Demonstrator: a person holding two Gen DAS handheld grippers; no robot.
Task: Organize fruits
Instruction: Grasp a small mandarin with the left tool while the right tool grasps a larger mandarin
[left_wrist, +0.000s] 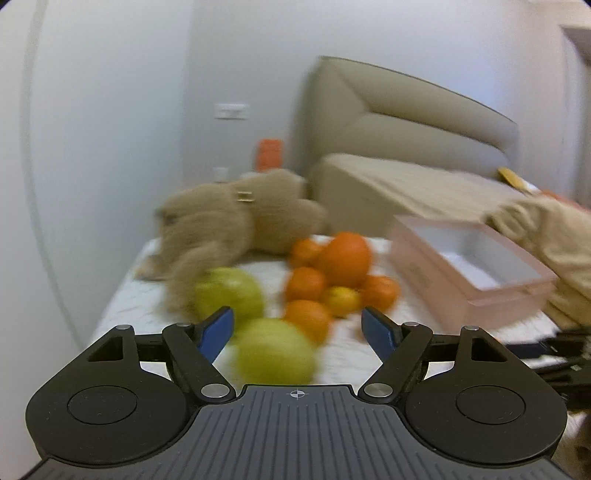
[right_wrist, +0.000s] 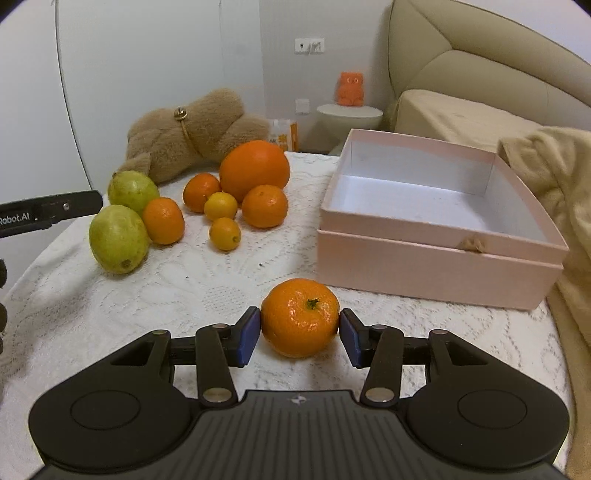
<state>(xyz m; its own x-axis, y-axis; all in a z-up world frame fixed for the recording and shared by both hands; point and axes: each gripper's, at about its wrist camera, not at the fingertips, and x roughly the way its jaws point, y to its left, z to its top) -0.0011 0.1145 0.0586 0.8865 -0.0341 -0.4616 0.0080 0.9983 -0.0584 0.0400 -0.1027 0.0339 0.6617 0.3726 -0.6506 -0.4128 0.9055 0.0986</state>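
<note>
Held fruit: a mandarin (right_wrist: 300, 317) is clamped between the blue pads of the right hand-held gripper (right_wrist: 298, 330), stem upward, low over the lace cloth (right_wrist: 110, 314) and just in front of the pink box.
Right hand-held gripper: closed partway, both pads pressed against the sides of the mandarin.
Pink box (right_wrist: 436, 266): seen open and white inside, with no fruit in it, at the right of the counter, set on what looks like its own lid.
Fruit pile: a large orange (right_wrist: 255, 170) is ringed by three mandarins (right_wrist: 265, 205) and two small yellow-orange fruits (right_wrist: 225, 233), all close together or touching, left of the box.
Green fruits: two pear-like fruits (right_wrist: 118, 238) are laid at the left edge of the pile, one touching a mandarin.
Left hand-held gripper (left_wrist: 298, 328): its jaws are spread wide and nothing is held; the nearest green fruit (left_wrist: 275, 352) is seen between and beyond the pads, untouched. This view is blurred.
Counter: covered by the white lace cloth.
Behind the fruit: a brown plush toy (right_wrist: 192, 133) is laid on the cloth.
Further back: an orange figure (right_wrist: 349, 88) is set on a small round side table (right_wrist: 349, 110), beside a beige bed (right_wrist: 461, 122).
Right edge: a beige blanket (right_wrist: 554, 177) is draped next to the box.
</note>
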